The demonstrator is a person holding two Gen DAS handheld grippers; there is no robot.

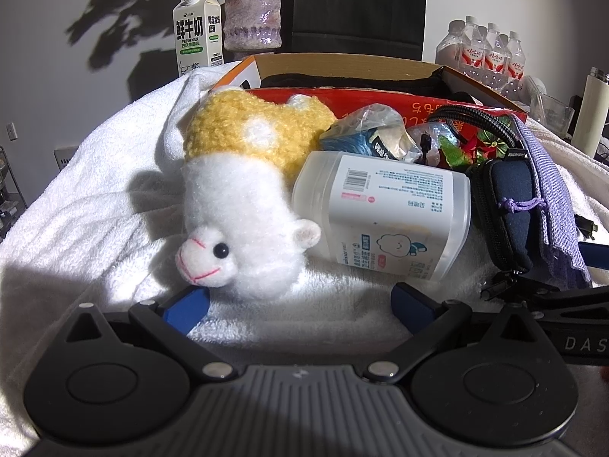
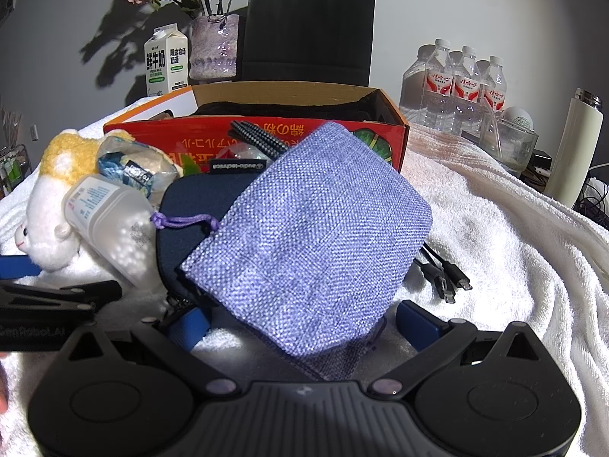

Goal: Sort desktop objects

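- two grippers low over a white towel (image 1: pixel 95 198), both at the near edge of a heap of objects; sorting judged barely begun, nothing lifted.
- left gripper (image 1: pixel 300 304) spread wide, empty, blue pads (image 1: pixel 186 306) flanking the snout of a white-and-yellow plush alpaca (image 1: pixel 236 205) lying head-down at 12 o'clock.
- right gripper (image 2: pixel 302 321) spread wide too, a purple woven pouch (image 2: pixel 312 236) reaching down between its fingers at 12 o'clock, not yet pinched.
- beside the plush at 2 o'clock in the left view: a white plastic wipes tub (image 1: pixel 384 213) on its side, then a navy zip case (image 1: pixel 506 209) under the pouch.
- behind the heap, at 12 o'clock: an open red cardboard box (image 2: pixel 262 141), the likely destination.
- loose black cable plugs (image 2: pixel 449 285) at 2 o'clock of the right gripper.
- next move, as a guess: ease forward, close on plush or pouch, lift clear without dragging neighbours, carry to the box.
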